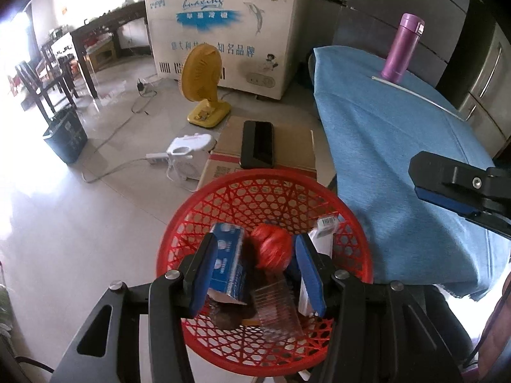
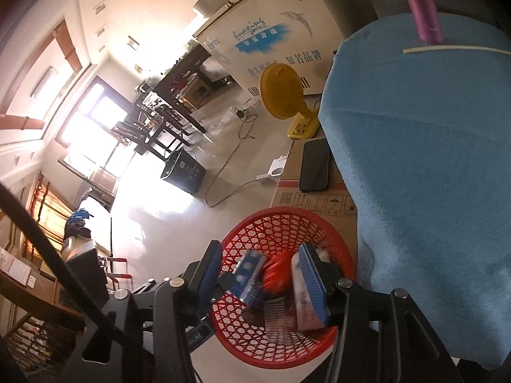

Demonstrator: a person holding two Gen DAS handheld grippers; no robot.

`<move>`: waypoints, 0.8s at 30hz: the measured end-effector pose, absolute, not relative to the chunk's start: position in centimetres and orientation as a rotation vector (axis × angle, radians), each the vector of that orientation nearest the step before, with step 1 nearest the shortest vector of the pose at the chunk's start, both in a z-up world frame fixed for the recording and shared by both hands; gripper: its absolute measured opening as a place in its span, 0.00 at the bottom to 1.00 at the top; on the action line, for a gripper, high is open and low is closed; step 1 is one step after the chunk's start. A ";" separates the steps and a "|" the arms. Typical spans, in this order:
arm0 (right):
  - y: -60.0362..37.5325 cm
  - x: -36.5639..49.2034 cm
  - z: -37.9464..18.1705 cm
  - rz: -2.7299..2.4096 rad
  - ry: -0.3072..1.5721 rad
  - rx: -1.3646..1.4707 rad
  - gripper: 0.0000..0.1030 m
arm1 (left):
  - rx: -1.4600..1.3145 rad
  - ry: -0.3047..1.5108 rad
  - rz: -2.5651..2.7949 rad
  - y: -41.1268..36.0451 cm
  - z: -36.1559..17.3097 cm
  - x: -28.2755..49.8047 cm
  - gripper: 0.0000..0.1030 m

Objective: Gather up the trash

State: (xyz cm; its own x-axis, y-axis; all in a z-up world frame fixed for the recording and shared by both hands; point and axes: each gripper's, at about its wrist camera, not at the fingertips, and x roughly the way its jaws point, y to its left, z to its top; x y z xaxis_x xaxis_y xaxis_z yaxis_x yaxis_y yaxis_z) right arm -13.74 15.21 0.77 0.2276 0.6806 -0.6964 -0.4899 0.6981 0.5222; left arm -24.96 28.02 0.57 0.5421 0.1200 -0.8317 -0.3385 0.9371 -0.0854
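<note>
1. At the far left of the left wrist view, a dark bin [image 1: 65,138] stands on the pale floor [image 1: 64,223], with dark chairs [image 1: 41,79] behind it.
2. Further right, a white appliance [image 1: 186,156] and a power strip [image 1: 156,158] lie on the floor, in front of a yellow fan [image 1: 204,86] and a white freezer [image 1: 223,32].
3. A cardboard box [image 1: 287,146] sits just behind the basket, with a black phone [image 1: 258,143] on top of it.
4. The red basket [image 1: 223,191] stands on the floor just beside the draped surface. It holds the trash: a blue carton [image 1: 228,265], a red crumpled wrapper [image 1: 273,249], a white box [image 1: 325,233], a clear ridged piece [image 1: 278,303] and something brown underneath.
5. The left gripper [image 1: 255,265] hangs over the basket, jaws part open. The trash shows in the gap between them, but whether the pads press on anything I cannot tell.
6. The right gripper [image 2: 262,274] also points down into the basket, jaws part open. Nothing is seen clamped between the pads; the items lie below.
7. To the right, a blue cloth [image 1: 399,159] covers the surface. A purple flask [image 1: 404,48] stands upright at its far end, with a thin white straw [image 1: 415,95] lying just in front of it.
8. The right gripper's dark finger with its blue pad enters the left wrist view from the right edge, above the cloth.
</note>
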 end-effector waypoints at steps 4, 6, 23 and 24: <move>14.9 -14.0 0.8 0.810 1.062 0.204 0.52 | -0.190 0.925 0.310 27.6 1.6 -25.4 0.56; 14.7 -14.1 1.1 0.807 1.053 0.200 0.52 | -0.149 0.897 0.335 27.2 2.4 -25.8 0.60; 11.5 -18.8 6.6 0.795 0.817 0.006 0.61 | 0.001 0.589 0.447 23.9 12.7 -30.4 0.82; 11.4 -19.2 6.8 0.793 0.806 -0.005 0.61 | 0.013 0.579 0.452 23.6 13.1 -30.6 0.82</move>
State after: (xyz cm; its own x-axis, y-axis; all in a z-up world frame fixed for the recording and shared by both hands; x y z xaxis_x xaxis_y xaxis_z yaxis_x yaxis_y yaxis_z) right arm -19.24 11.35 6.81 0.4260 0.6332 -0.6462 -0.6366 0.7173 0.2833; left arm -30.57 23.61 13.12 0.7424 0.4158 -0.5253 -0.4086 0.9024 0.1368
